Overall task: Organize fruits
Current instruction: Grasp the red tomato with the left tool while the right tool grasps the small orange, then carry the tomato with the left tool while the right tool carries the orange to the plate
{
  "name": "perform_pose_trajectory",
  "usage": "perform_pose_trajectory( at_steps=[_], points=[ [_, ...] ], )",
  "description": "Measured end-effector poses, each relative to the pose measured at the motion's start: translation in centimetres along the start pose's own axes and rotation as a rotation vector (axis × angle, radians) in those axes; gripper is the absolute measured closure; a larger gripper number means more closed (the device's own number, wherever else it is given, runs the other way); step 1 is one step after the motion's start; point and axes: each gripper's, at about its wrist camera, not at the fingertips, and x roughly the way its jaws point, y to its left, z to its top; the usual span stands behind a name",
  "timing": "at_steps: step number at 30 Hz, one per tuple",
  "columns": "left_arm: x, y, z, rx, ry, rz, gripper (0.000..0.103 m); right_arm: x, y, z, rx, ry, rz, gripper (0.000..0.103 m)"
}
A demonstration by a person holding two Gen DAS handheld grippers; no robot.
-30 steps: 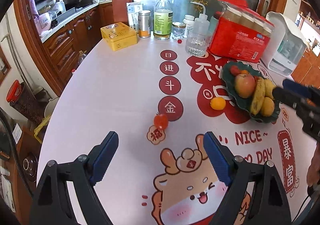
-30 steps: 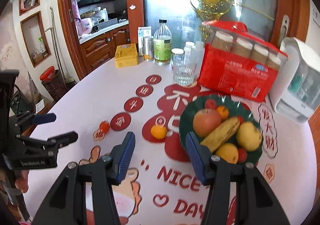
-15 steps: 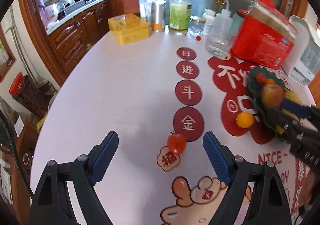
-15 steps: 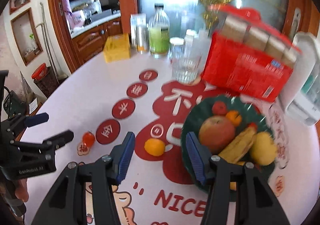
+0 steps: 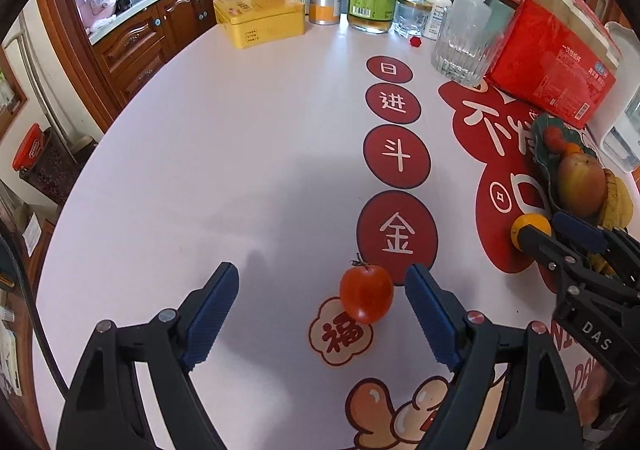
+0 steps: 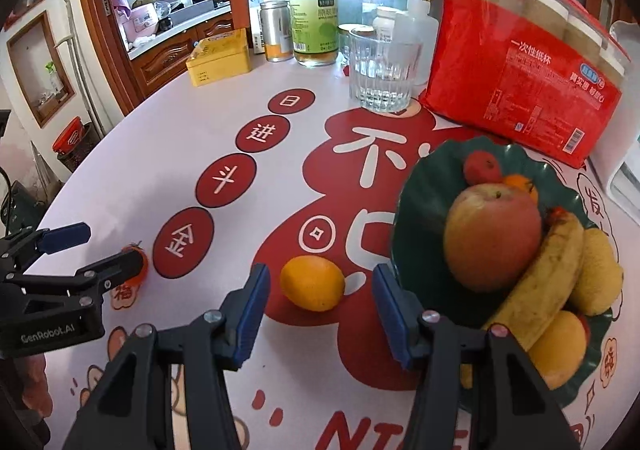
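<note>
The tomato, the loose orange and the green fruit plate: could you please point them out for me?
tomato (image 5: 366,299), left wrist view, middle of its skin.
orange (image 6: 312,282), right wrist view, centre of its peel.
green fruit plate (image 6: 420,218), right wrist view, bare inner wall.

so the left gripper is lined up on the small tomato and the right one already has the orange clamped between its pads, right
Not quite. The left gripper is lined up on the small tomato, but the right gripper has not clamped the orange. The right wrist view shows the fruit lying on the tablecloth between open jaws, with a clear gap to each pad.
</note>
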Motion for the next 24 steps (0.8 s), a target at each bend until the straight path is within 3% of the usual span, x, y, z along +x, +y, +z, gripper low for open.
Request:
perform_pose_trajectory(
  at_steps=[5, 10, 15, 24],
  points=[
    [0.7, -0.2, 0.0, 0.0, 0.015, -0.021, 0.036, 0.9, 0.6, -0.1, -0.032, 0.004, -0.013, 0.054],
    [0.9, -0.3, -0.2, 0.0, 0.015, -0.029, 0.05, 1.6, 0.9, -0.4, -0.044, 0.02, -0.013, 0.066],
    [0.7, -0.8, -0.3, 0.011, 0.009, -0.027, 0.075, 1.5, 0.9, -0.4, -0.039, 0.013, -0.013, 0.066],
    [0.4, -1.1, -0.5, -0.004, 0.026, -0.047, 0.078, 1.0, 0.6, -0.7, -0.022, 0.015, -0.019, 0.067]
  ],
)
